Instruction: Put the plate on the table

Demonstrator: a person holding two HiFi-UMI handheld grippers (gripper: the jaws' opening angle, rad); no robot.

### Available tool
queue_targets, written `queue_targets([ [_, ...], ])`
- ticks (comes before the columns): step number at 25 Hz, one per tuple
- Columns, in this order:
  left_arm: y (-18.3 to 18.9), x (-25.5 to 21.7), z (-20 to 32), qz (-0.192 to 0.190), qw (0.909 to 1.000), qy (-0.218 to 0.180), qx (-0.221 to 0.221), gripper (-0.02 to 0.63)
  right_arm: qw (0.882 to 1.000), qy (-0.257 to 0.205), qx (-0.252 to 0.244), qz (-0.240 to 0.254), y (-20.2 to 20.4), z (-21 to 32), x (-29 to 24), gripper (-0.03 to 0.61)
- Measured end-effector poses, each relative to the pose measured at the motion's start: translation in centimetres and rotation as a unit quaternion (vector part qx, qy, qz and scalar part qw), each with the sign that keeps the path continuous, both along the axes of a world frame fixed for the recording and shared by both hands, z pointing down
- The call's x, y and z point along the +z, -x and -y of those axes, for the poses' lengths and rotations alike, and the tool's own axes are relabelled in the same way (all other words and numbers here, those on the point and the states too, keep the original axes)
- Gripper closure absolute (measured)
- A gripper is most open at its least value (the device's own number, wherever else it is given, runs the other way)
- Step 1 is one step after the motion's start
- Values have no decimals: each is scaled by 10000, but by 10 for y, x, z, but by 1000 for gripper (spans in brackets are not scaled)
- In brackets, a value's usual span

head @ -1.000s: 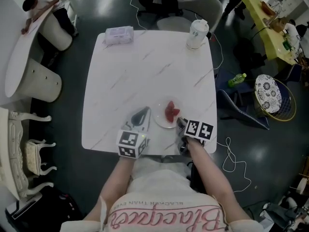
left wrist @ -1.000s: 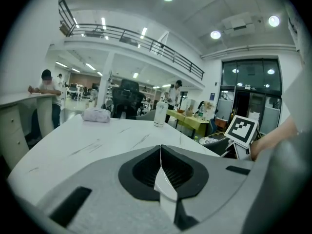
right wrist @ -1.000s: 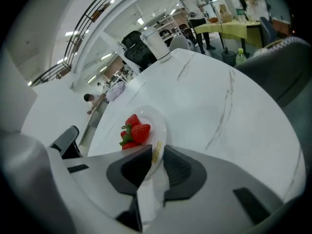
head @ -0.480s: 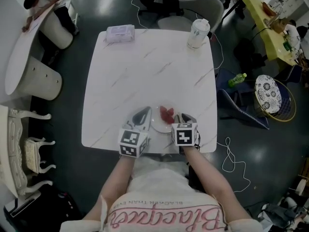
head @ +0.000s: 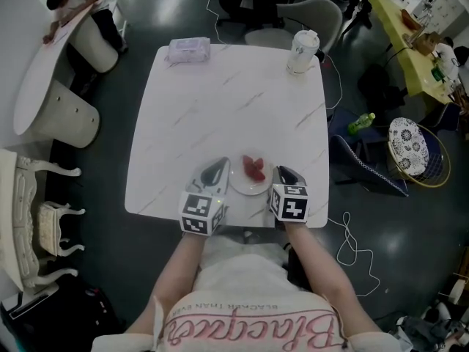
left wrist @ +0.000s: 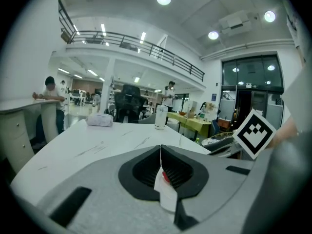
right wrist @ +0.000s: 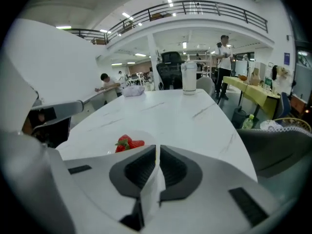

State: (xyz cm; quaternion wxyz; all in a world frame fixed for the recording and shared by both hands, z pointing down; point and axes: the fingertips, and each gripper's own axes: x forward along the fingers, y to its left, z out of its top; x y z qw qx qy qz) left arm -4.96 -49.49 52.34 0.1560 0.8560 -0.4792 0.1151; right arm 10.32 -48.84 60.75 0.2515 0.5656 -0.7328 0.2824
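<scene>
A small white plate [head: 245, 185] with strawberries [head: 253, 168] on it rests on the white marble table [head: 220, 108], close to the near edge. My left gripper [head: 220, 166] lies just left of the plate with its tips near the rim. My right gripper [head: 284, 171] lies just right of it. In the left gripper view the left gripper [left wrist: 161, 150] has its jaws met, and a sliver of white and red shows through the slit behind them. In the right gripper view the right gripper [right wrist: 156, 150] is shut on nothing, and the plate [right wrist: 146, 136] with strawberries [right wrist: 128, 142] sits to its left.
A lidded white cup [head: 302, 50] stands at the table's far right corner, and a pack of wipes [head: 189, 48] lies at the far left corner. A grey chair [head: 304, 17] stands behind the table. The near table edge [head: 242, 226] runs just under both grippers.
My right gripper has left the plate's near right rim, turned level and settled beside the plate on its right. The left gripper has stayed where it was.
</scene>
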Motion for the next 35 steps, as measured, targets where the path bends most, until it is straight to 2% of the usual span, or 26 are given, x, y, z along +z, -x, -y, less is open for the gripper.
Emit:
queue_targets([
  [6,-2,-15,-23,-8,9996,-192,-183,607,9919,-1005,-628,451,5,-15,-53,575],
  [10,-4,-31,-42,0,9988,-399,-277,607,9821,-1587,-760,679,3,-32,-91,575],
  [15,-6,-59,-65,-66,9963,-755,-397,607,9687,-2161,-992,716,6,-65,-129,575],
  [22,-21,-91,-109,-23,9925,-1199,-237,607,9616,-2442,-1089,614,6,-114,-157,575],
  [31,-42,-102,-136,43,9908,-1350,8,607,9499,-2798,-1259,598,5,-141,-184,575],
  [35,-42,-109,-137,-67,9906,-1363,-31,607,9463,-2869,-1326,682,8,-144,-189,575],
])
